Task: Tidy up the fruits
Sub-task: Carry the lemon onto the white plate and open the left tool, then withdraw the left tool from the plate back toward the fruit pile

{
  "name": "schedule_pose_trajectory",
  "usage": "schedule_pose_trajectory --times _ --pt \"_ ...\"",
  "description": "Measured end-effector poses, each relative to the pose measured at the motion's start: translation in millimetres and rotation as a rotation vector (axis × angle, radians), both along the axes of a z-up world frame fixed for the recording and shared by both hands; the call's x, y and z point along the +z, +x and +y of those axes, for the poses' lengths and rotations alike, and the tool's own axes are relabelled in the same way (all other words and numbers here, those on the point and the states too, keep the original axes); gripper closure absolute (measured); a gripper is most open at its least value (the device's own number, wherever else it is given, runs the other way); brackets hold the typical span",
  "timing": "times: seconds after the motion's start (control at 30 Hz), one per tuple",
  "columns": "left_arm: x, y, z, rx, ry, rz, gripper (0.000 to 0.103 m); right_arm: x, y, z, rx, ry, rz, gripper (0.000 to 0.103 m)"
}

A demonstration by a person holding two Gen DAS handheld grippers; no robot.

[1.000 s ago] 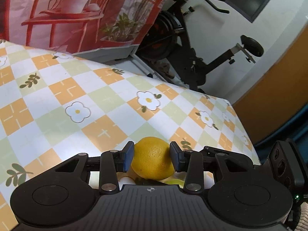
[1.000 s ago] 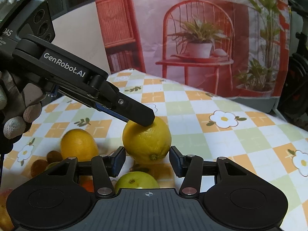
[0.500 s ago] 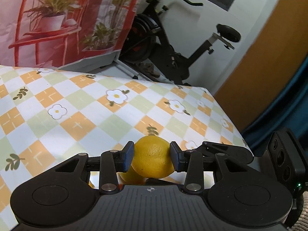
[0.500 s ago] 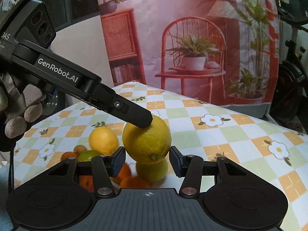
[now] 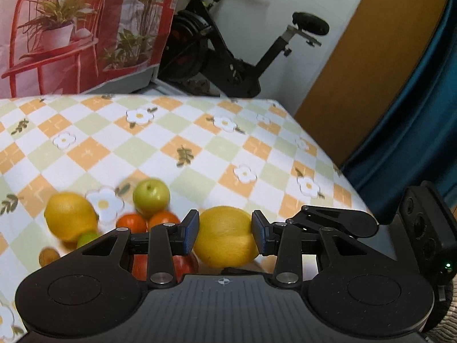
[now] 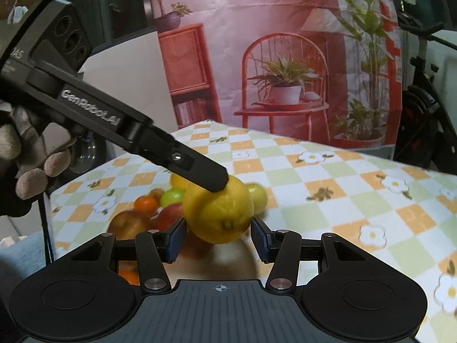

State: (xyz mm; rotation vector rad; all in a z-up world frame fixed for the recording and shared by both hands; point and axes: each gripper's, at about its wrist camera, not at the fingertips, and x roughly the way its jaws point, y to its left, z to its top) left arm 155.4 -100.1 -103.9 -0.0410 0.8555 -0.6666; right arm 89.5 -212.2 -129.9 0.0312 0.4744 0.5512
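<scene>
A yellow lemon (image 5: 225, 237) hangs above the checked tablecloth (image 5: 200, 143), and the left gripper (image 5: 224, 234) is shut on it with both blue pads against its sides. In the right wrist view the same lemon (image 6: 220, 208) sits between the pads of the right gripper (image 6: 218, 240), which is also shut on it. A left gripper finger (image 6: 200, 171) presses on the lemon from above. A pile of fruit lies below and to the left: a second lemon (image 5: 70, 217), a green apple (image 5: 151, 194), oranges (image 5: 131, 224) and a red apple (image 5: 182, 265).
A gloved hand (image 6: 31, 171) holds the left gripper. The right gripper's body (image 5: 422, 228) shows at the right of the left wrist view. The table's right edge (image 5: 328, 148) drops toward a blue curtain (image 5: 414, 114). An exercise bike (image 5: 228, 57) and a printed backdrop (image 5: 71, 28) stand behind.
Both grippers have carried the lemon sideways and slightly up together, grips unchanged. The fruit pile, earlier right under the lemon, now lies to the left in both views.
</scene>
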Motion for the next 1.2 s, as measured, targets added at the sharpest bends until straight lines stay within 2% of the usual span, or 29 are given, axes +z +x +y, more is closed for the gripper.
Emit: schedule_pose_trajectory --times 0.17,0.37,0.63,0.93,1.2 --pt "-3 -19 1 -0.019 0.036 -0.004 0.061 -9 -21 8 0.013 0.020 0.009 0.058" --pt "-6 -25 6 -0.009 0.033 0.037 0.062 -17 -28 16 0.027 0.045 0.029 0.058" --pt "-17 -24 12 0.008 0.034 0.065 0.062 -34 -30 25 0.053 0.025 0.071 0.058" --pt "-8 -24 28 0.054 0.024 0.022 0.061 -35 -26 31 0.066 0.010 0.104 0.058" --pt "0 -29 44 0.094 0.013 -0.016 0.061 -33 -25 42 0.121 0.003 0.124 0.060"
